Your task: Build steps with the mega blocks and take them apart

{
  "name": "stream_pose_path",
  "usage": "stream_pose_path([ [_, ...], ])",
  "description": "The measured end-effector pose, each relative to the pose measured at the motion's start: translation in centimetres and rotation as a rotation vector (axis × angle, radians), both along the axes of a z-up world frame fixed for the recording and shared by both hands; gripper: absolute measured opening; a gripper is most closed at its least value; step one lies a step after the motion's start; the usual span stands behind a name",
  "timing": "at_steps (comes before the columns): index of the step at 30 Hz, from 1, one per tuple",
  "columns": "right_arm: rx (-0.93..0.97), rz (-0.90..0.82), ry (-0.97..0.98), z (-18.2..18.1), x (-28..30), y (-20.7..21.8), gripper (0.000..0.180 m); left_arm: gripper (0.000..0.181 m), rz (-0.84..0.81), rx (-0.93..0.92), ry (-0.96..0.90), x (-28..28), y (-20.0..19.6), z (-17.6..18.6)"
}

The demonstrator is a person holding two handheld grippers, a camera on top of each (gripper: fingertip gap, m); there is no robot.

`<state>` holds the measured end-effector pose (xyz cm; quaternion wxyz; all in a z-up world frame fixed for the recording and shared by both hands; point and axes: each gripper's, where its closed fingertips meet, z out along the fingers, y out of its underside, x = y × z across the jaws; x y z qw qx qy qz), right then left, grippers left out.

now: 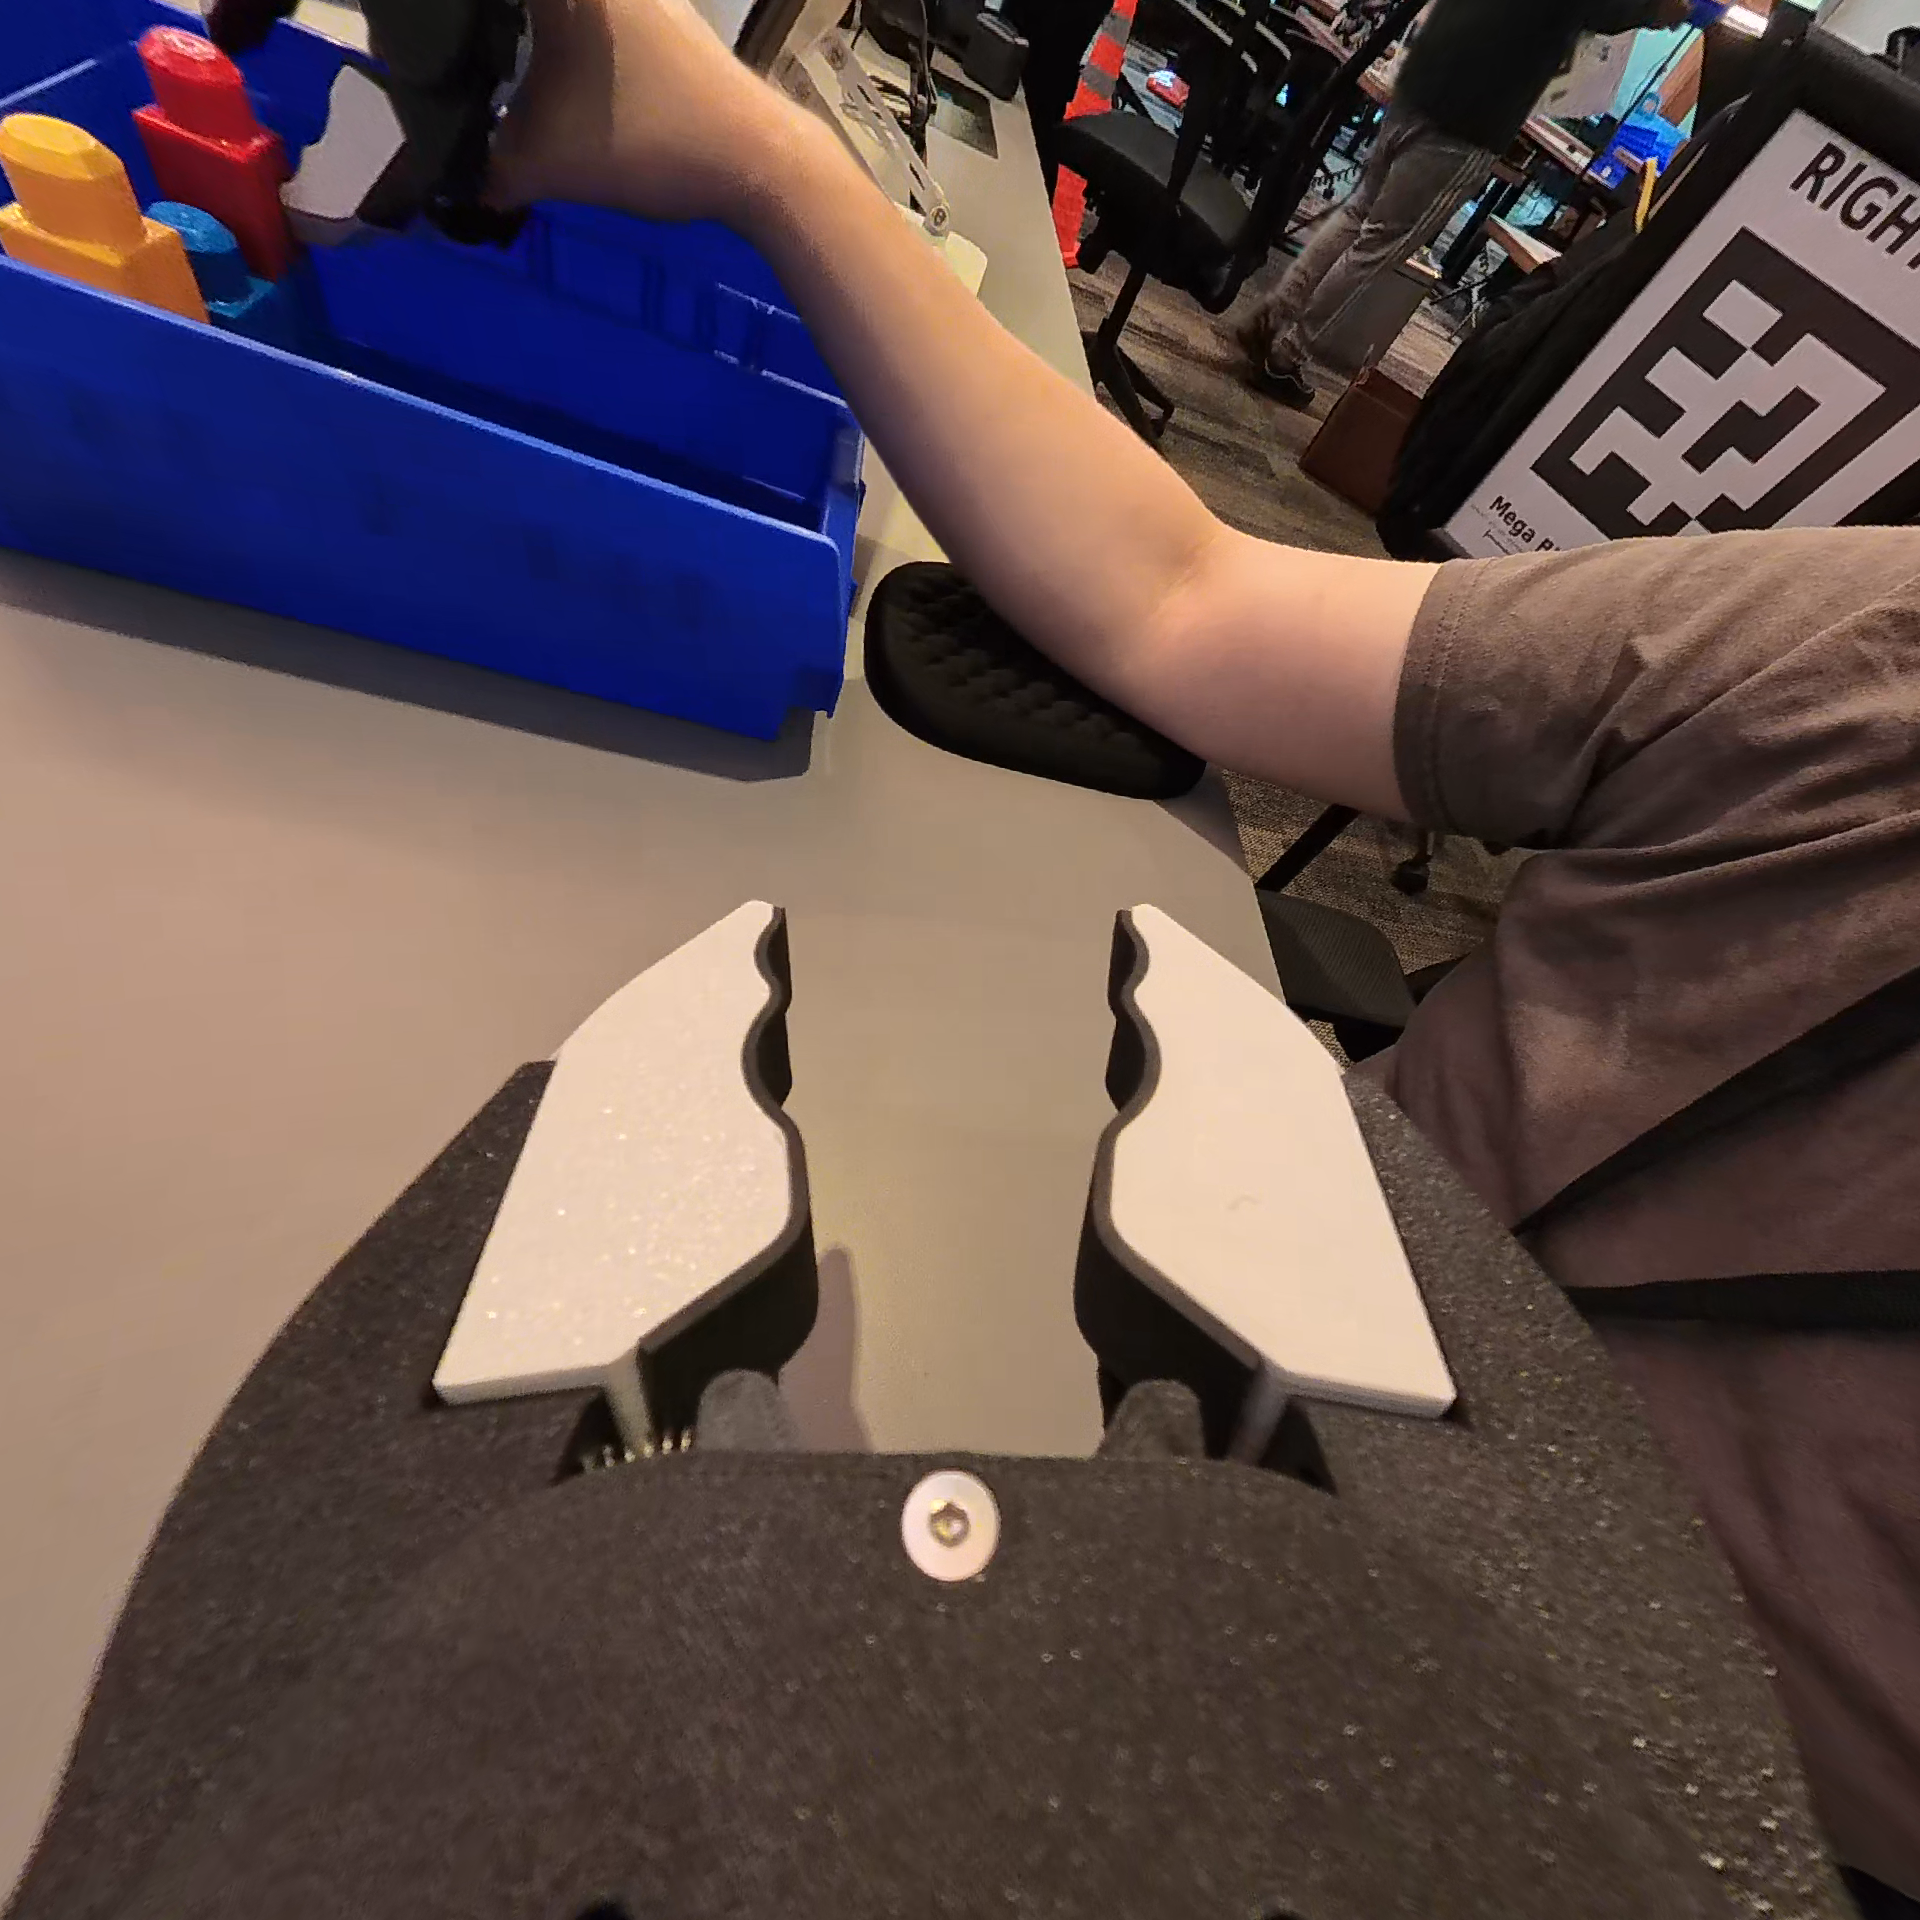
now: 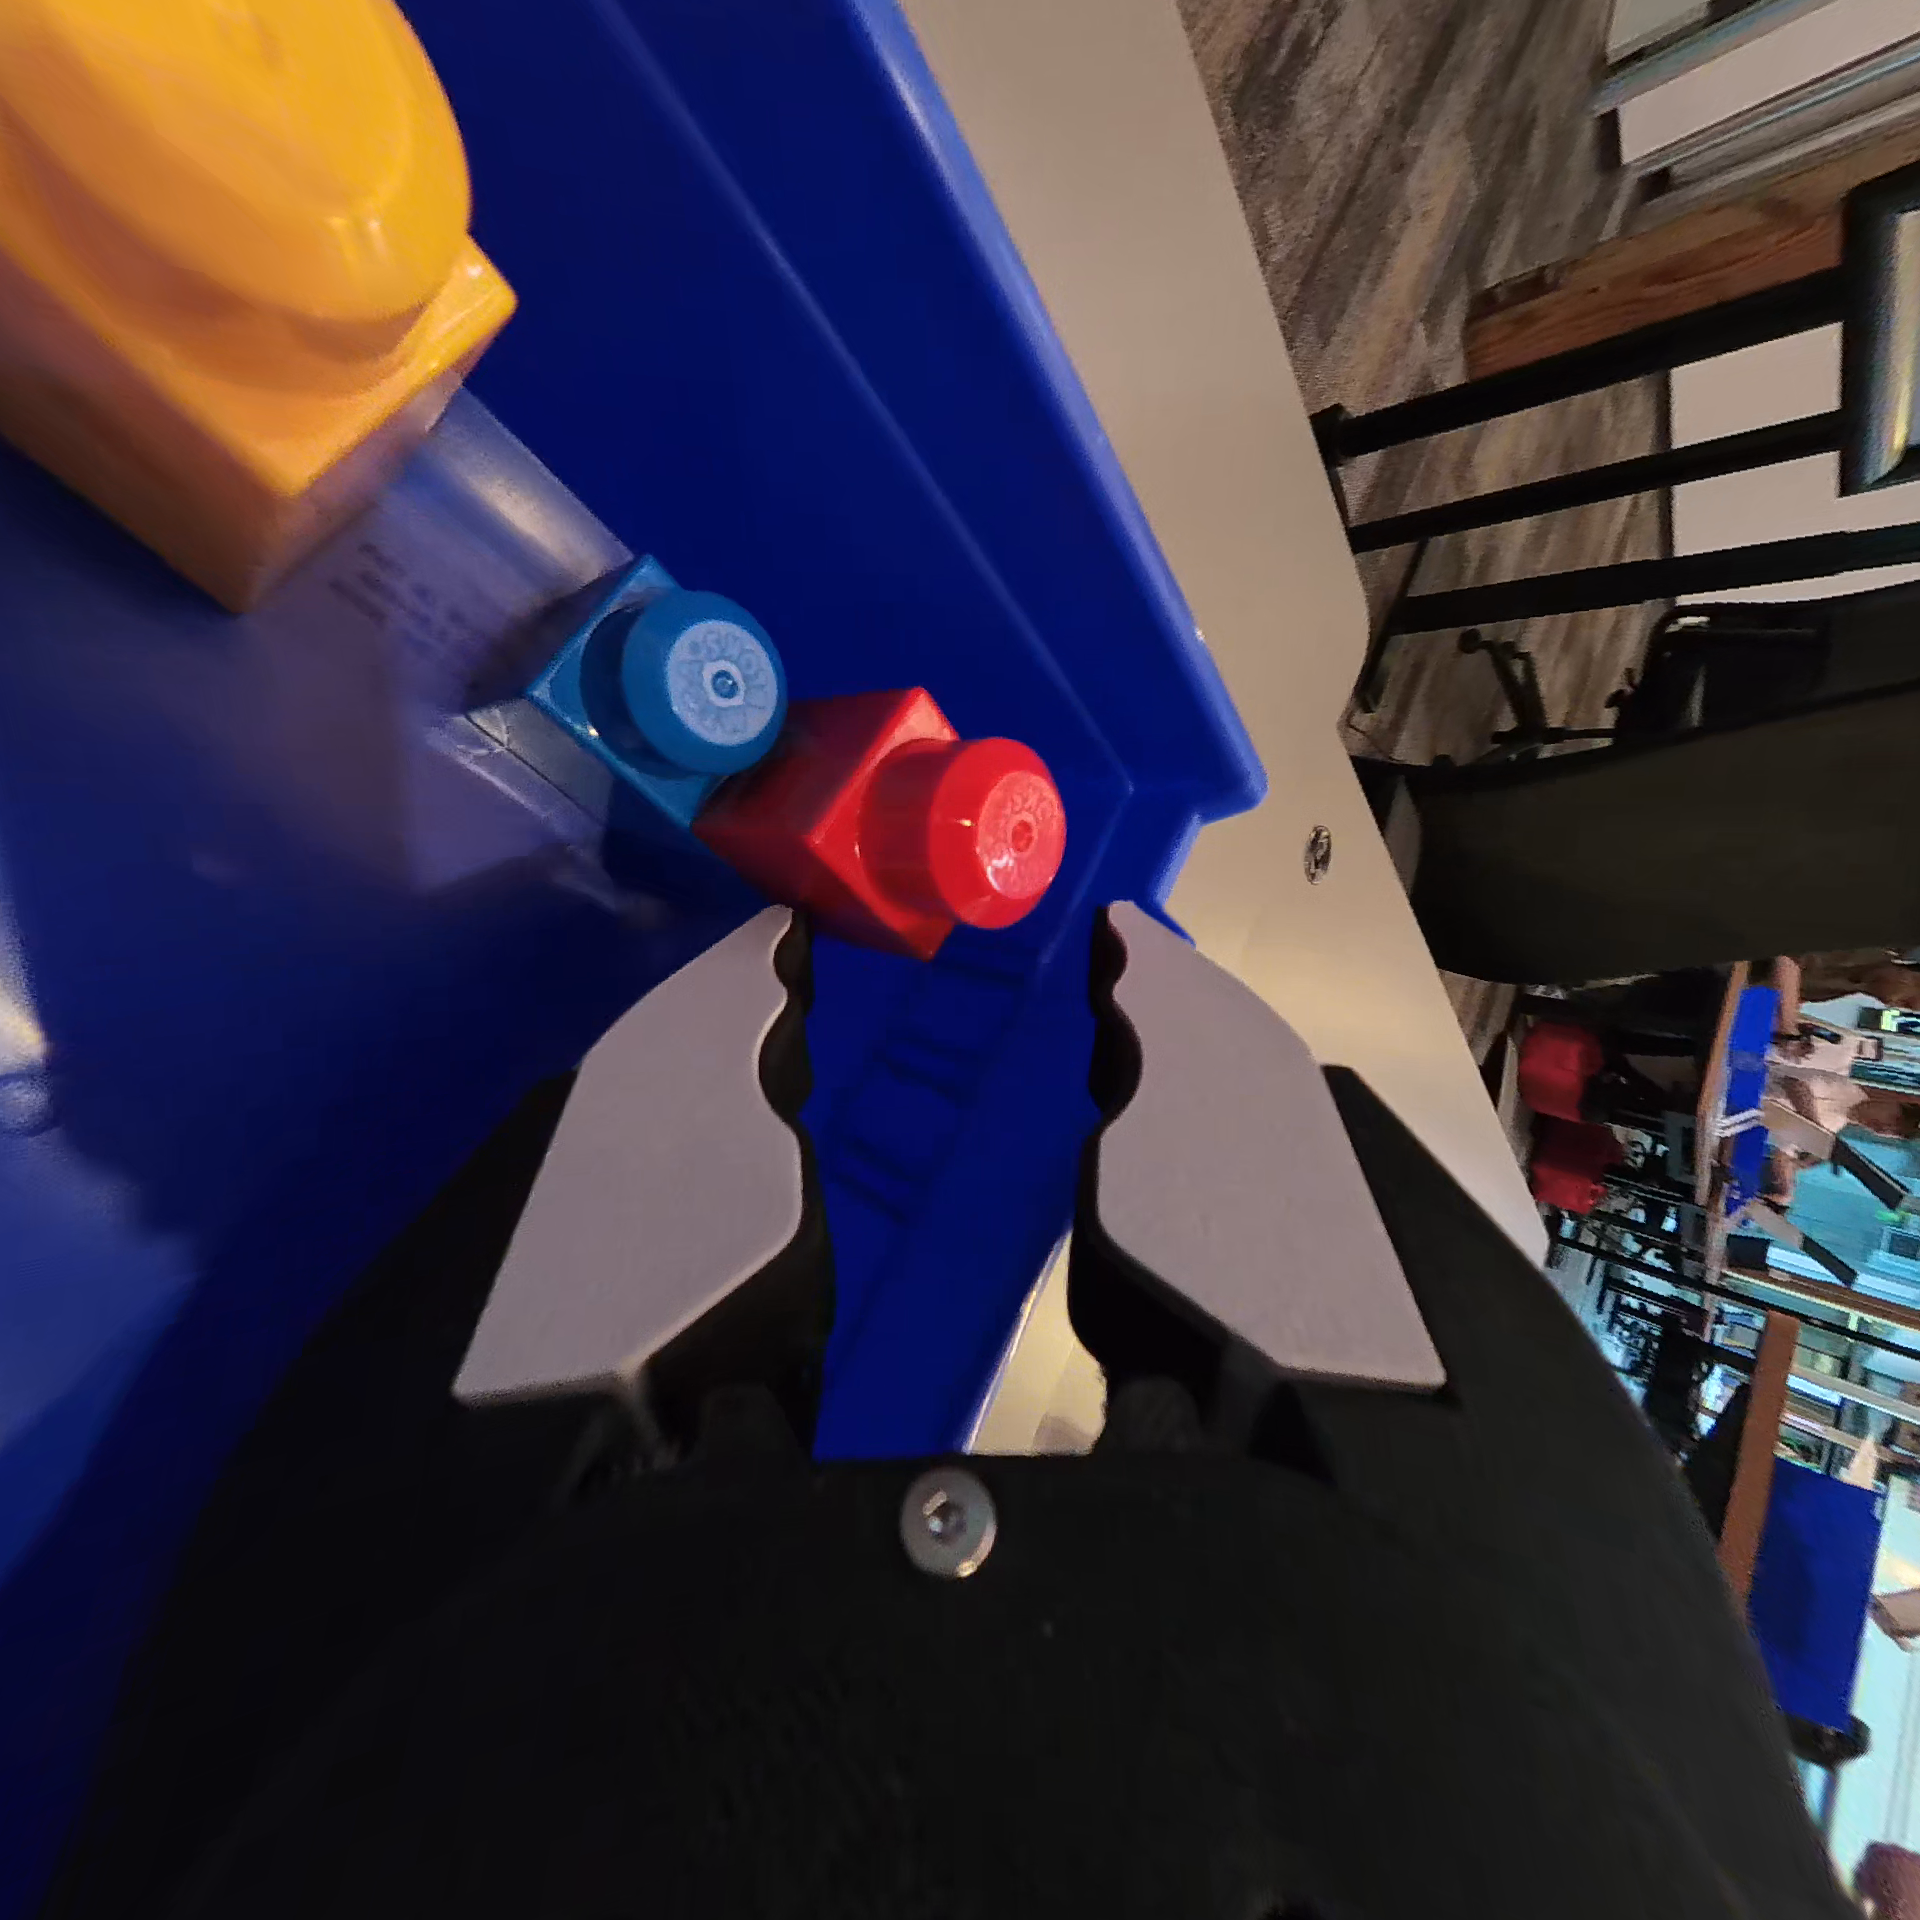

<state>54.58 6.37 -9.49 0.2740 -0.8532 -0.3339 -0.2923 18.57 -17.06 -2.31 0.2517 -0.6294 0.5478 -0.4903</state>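
Bin (image 1: 436, 540) on table (image 1: 312, 987), three blocks (image 1: 213, 171) clustered together inside bin at one end, pad (image 1: 997, 686) on table just beside bin, left gripper (image 1: 951, 925) over bare table

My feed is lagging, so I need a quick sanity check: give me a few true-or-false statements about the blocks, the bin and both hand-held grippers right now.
1. The left hand-held gripper is open over bare table. True.
2. The right hand-held gripper is shut on the red block. False: it is open, with the block just beyond its tips.
3. The blocks sit in a blue bin. True.
4. The yellow block lies on the table outside the bin. False: it is inside.
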Motion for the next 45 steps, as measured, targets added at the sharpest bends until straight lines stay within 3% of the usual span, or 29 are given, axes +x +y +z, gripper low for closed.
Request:
stream_pose_path([
  [9,0.054,0.034,0.065,1.5,-0.9,0.0,0.053,0.060,0.060,0.038,-0.026,-1.3,1.6,1.5],
  [14,0.107,0.046,0.118,4.1,-1.7,-0.7,0.053,0.062,0.213,0.165,-0.019,-5.3,4.9,4.4],
  [17,0.150,0.056,0.160,6.0,-2.7,-1.2,0.052,0.063,0.448,0.337,0.062,-11.2,8.8,6.9],
  [21,0.205,0.088,0.196,8.5,-4.6,-1.8,0.052,0.068,1.006,0.539,0.454,-26.4,14.6,7.3],
  [24,0.216,0.119,0.176,9.2,-6.0,-2.0,0.053,0.071,1.263,0.412,0.646,-35.0,15.2,5.3],
  [27,0.187,0.132,0.153,8.7,-6.9,-2.0,0.053,0.079,1.316,0.283,0.719,-38.3,15.8,2.6],
  [32,0.130,0.136,0.125,7.3,-7.2,-2.0,0.053,0.082,1.181,0.381,0.936,-39.9,16.9,-1.3],
  [45,0.068,0.127,0.118,5.8,-6.7,-2.0,0.053,0.084,1.408,0.172,1.144,-42.3,18.0,-5.6],
])
